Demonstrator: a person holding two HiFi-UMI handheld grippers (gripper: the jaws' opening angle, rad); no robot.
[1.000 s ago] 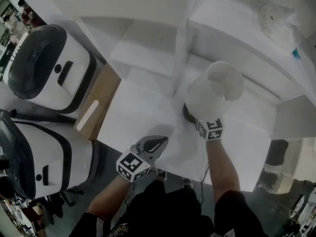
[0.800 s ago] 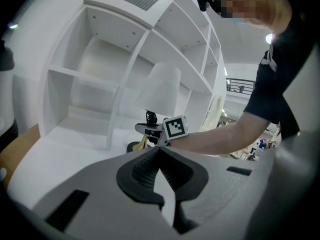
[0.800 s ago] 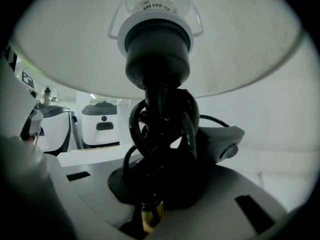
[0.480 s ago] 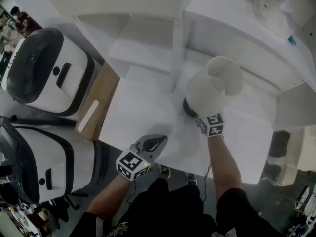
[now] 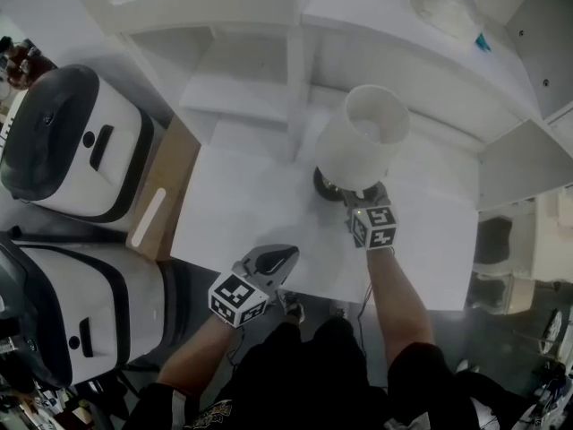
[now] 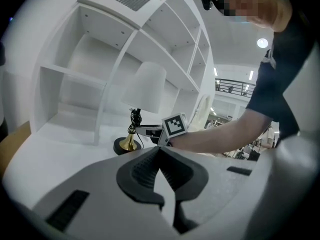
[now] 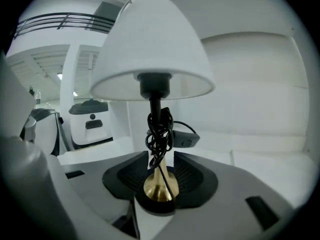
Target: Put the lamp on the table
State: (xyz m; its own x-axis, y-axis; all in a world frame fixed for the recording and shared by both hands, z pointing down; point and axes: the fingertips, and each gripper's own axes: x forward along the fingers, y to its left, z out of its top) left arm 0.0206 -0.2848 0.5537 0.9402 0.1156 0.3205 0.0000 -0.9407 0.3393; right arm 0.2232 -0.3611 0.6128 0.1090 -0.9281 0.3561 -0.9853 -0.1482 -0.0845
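Upright, the lamp (image 5: 361, 141) stands on its dark base on the white counter (image 5: 242, 213), just in front of the shelves (image 5: 237, 65). The right gripper (image 7: 161, 174) has its jaws opening either side of the brass stem, pads clear of it. The left gripper (image 5: 276, 260) is at the counter's front edge, jaws together, empty.

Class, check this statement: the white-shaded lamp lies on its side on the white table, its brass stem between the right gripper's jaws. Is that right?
No. The lamp stands upright on the white table, as the right gripper view shows; its brass stem is between the jaws of the right gripper, which are opening.
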